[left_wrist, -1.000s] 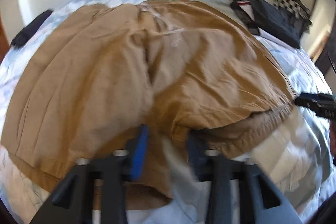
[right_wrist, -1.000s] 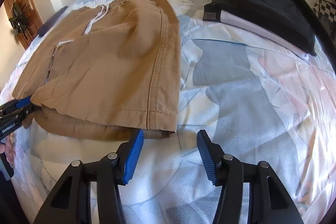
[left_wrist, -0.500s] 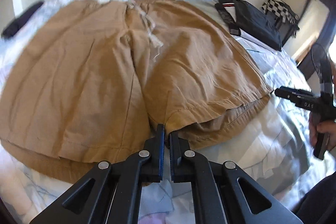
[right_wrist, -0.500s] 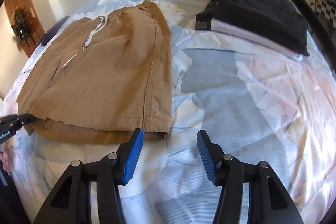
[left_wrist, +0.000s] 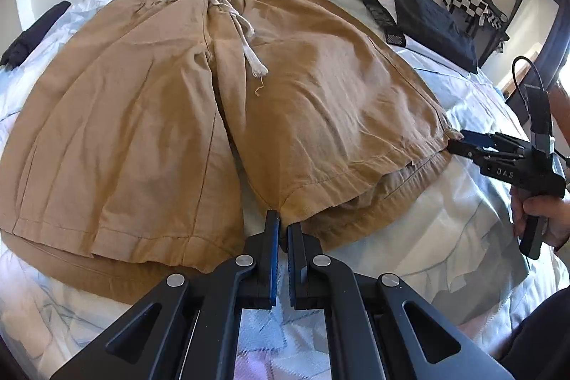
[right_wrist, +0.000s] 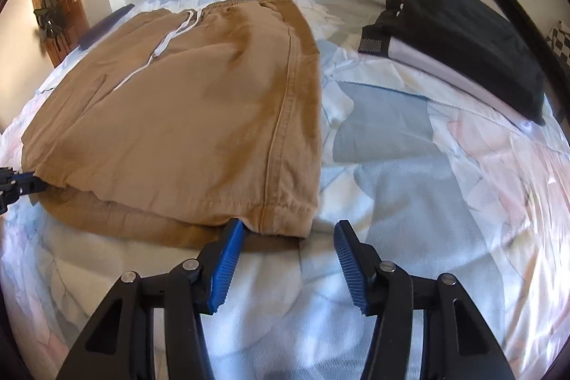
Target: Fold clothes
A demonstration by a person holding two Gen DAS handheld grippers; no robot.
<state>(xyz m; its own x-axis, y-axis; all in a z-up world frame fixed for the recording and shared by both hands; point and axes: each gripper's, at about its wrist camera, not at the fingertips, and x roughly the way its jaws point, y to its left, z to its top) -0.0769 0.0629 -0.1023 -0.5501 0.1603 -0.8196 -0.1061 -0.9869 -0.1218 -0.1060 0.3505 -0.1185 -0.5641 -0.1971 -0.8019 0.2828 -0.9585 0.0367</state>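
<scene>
Two views differ: your left gripper (left_wrist: 282, 227) is closed at the shorts (left_wrist: 221, 116) hem; only the right view shows your right gripper (right_wrist: 288, 234) open.

The tan shorts (left_wrist: 285, 102) cover most of the bed's left and middle. Right of them a broad stretch of bare bedsheet (right_wrist: 427, 202) lies open, reaching to the folded black clothes (right_wrist: 463, 38) at the far right (stacked on a pale garment). A dark item (left_wrist: 32, 34) sits at the far left edge. Near the hems, sheet lies bare beneath both grippers.
</scene>
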